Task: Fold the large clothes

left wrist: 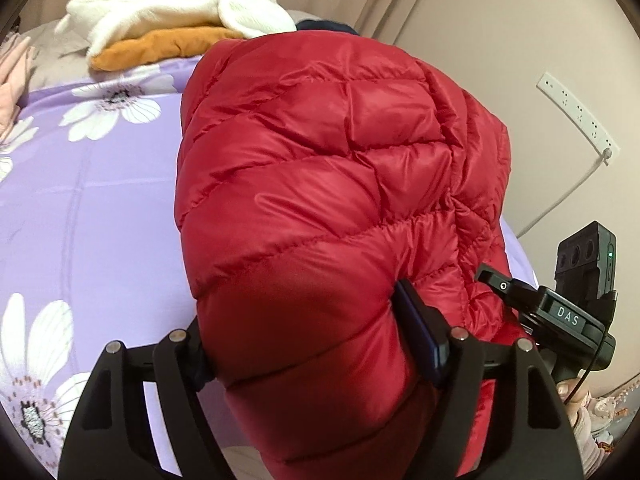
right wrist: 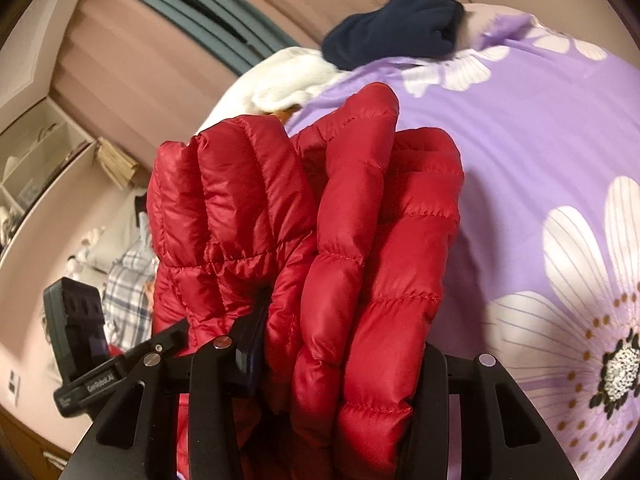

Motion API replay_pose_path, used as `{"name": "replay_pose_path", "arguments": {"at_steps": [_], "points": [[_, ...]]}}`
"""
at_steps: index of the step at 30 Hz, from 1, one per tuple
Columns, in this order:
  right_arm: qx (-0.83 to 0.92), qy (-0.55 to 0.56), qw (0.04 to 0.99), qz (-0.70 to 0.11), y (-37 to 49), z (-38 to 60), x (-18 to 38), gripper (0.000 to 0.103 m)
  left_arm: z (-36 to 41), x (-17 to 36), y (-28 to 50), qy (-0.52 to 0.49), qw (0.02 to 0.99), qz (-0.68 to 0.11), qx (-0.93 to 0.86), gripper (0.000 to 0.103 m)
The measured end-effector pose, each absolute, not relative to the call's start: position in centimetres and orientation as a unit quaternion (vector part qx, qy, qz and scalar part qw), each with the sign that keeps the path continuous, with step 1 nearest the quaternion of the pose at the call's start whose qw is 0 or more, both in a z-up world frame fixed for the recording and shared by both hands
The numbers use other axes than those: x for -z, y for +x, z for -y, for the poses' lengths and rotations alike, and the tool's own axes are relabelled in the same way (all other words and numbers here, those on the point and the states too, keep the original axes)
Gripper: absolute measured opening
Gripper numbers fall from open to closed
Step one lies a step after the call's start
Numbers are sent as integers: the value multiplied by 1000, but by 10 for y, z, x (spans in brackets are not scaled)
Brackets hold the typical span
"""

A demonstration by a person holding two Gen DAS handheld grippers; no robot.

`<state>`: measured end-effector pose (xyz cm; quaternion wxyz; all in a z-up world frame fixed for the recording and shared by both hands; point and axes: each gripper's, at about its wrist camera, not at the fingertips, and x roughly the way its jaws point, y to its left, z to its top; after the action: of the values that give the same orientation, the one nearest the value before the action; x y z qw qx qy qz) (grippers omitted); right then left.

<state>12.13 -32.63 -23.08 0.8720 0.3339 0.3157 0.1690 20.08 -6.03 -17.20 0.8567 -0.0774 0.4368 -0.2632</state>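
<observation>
Both the left gripper [left wrist: 316,356] and right gripper [right wrist: 340,364] have their jaws clenched on the red jacket [left wrist: 340,168], bunched up, seemingly lifted above the bed [left wrist: 100,200]. Best lower it evenly, keeping layers aligned before letting go.

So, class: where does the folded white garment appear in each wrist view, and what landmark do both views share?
Left wrist: white garment at top left, lying on an orange garment.
Right wrist: white garment at upper centre, beside a navy garment.
Shared landmark: the red puffer jacket.
</observation>
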Motion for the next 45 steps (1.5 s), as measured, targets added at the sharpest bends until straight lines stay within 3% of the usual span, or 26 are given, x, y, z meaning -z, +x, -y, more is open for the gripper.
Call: {"name": "replay_pose_path", "arguments": {"at_steps": [22,45], "points": [[-267,258,872,-319,195,237,199,45,-46,154,217,-116,891,-403,174,76],[-265,214,869,-359,253,170,221,46,-96,205,261,-152,883,-425,127,76]]}}
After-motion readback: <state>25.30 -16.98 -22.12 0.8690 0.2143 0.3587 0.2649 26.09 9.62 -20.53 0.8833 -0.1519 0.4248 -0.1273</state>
